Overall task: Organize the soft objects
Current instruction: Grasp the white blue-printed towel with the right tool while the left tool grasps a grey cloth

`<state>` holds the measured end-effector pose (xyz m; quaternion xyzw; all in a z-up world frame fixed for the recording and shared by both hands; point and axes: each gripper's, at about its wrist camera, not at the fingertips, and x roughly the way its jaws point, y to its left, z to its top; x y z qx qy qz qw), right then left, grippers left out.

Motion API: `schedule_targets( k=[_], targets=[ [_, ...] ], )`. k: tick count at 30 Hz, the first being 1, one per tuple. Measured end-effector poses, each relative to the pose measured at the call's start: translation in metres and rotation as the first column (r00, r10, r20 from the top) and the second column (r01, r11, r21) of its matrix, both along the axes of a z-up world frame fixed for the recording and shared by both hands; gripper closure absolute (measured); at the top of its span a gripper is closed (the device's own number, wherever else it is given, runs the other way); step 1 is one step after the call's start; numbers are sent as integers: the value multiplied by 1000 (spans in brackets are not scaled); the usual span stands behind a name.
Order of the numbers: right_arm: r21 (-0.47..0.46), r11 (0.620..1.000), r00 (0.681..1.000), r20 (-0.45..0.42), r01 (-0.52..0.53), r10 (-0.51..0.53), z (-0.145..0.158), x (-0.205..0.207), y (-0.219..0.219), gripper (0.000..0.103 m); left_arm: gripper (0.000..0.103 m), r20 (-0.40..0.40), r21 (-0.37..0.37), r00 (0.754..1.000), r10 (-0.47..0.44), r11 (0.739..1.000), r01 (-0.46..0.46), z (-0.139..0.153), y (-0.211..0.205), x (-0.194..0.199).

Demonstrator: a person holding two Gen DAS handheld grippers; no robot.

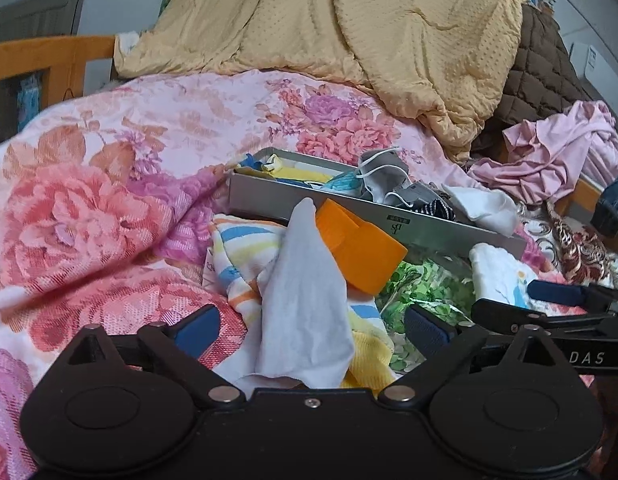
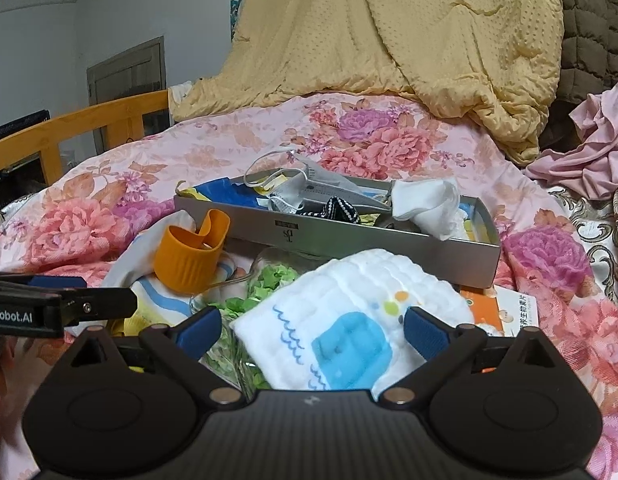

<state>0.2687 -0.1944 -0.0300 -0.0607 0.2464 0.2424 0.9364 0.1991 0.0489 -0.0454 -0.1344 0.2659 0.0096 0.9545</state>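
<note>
Clutter covers the bed's floral bedspread, with a grey tray lying across the middle of it. Inside the tray sit grey face masks, a white cloth and a black patterned piece. In front of the tray's near wall an orange cup sleeve rests on a striped towel, beside a green leafy bag. The left gripper has its jaws spread wide, and a pale white cloth stands up between them without either blue pad touching it. The right gripper is likewise wide open over a folded white baby cloth (printed with a blue shape), which lies between its fingers. A yellow quilt is heaped at the far end.
</note>
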Motion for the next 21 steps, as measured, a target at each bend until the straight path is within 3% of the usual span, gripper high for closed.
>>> schedule_targets(
  k=[7,21],
  targets=[
    [10,1000,1000,-27,-1,1,-4,3,1,14,18,0,-113,1000,17,993,-17,-1,9,5],
    [22,1000,1000,-25,-13,13,-4,-1,3,26,60,-21,-207,999,32,978,-35,-8,15,6]
  ],
)
